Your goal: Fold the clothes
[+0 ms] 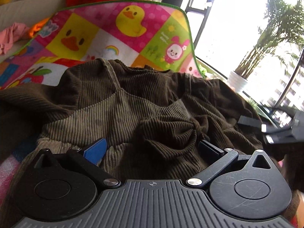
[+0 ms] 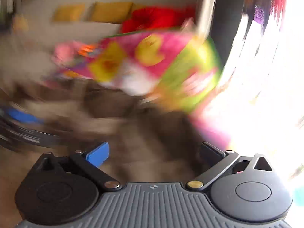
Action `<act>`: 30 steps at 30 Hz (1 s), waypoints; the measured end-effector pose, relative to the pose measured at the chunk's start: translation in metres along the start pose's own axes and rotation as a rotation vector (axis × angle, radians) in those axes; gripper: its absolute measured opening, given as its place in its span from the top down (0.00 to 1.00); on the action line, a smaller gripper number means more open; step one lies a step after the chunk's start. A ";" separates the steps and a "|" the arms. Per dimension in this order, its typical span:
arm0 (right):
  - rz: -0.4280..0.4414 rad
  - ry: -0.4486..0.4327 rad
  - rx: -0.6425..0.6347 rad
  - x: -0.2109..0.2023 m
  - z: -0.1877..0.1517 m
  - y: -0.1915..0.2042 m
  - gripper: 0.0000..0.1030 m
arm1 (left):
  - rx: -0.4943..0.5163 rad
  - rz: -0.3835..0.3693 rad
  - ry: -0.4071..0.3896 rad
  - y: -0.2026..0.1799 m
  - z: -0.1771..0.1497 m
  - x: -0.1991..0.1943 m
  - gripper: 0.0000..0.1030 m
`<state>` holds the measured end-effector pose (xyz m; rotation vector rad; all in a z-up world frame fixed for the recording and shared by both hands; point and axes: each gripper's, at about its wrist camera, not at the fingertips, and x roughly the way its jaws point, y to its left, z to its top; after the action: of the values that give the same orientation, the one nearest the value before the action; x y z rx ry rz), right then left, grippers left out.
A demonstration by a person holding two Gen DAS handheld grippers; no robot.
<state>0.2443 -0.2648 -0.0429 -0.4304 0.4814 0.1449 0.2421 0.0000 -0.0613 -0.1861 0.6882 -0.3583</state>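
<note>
Your left gripper (image 1: 152,148) | fingers apart | crumpled brown corduroy garment (image 1: 133,102) bunched between them | right gripper (image 2: 153,150) apart too.

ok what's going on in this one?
A person with two handheld tools is working on a crumpled brown corduroy garment lying on a colourful cartoon play mat. The left tool is open, fingers straddling a bunched fold. The right tool is open too; its view is badly motion-blurred. Nothing looks folded yet.

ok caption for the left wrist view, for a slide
Left tongs open over a rumpled brown corduroy garment on a cartoon play mat.
</note>
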 end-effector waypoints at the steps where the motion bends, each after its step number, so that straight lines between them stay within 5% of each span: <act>1: -0.038 0.033 -0.038 0.007 0.001 -0.007 0.05 | -0.008 -0.006 -0.002 0.002 0.000 0.000 0.00; 4: -0.086 0.174 -0.135 0.043 -0.003 -0.028 0.10 | -0.035 -0.026 -0.008 0.007 0.000 -0.001 0.00; 7: -0.287 0.180 -0.332 0.087 -0.010 -0.037 0.11 | -0.045 -0.034 -0.008 0.009 0.001 -0.001 0.00; 13: -0.390 0.169 -0.206 0.121 0.004 -0.062 0.11 | -0.050 -0.044 -0.005 0.011 0.001 -0.002 0.00; 18: -0.309 0.094 -0.073 0.069 0.013 -0.068 0.07 | -0.050 -0.045 -0.003 0.010 0.002 -0.001 0.00; 24: -0.132 0.032 0.414 -0.008 -0.013 -0.128 0.08 | -0.053 -0.043 -0.011 0.010 0.001 -0.002 0.00; 25: -0.125 0.032 0.451 -0.017 -0.023 -0.134 0.15 | -0.053 -0.042 -0.013 0.010 0.001 -0.002 0.00; 26: -0.125 0.039 0.447 -0.025 -0.032 -0.136 0.22 | -0.053 -0.040 -0.015 0.009 0.001 -0.001 0.00; 30: -0.065 0.101 0.311 -0.036 -0.058 -0.112 0.24 | -0.057 -0.039 -0.021 0.009 0.000 -0.001 0.00</act>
<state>0.2151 -0.3919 -0.0312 -0.1484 0.5785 -0.0158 0.2440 0.0092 -0.0633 -0.2574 0.6753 -0.3738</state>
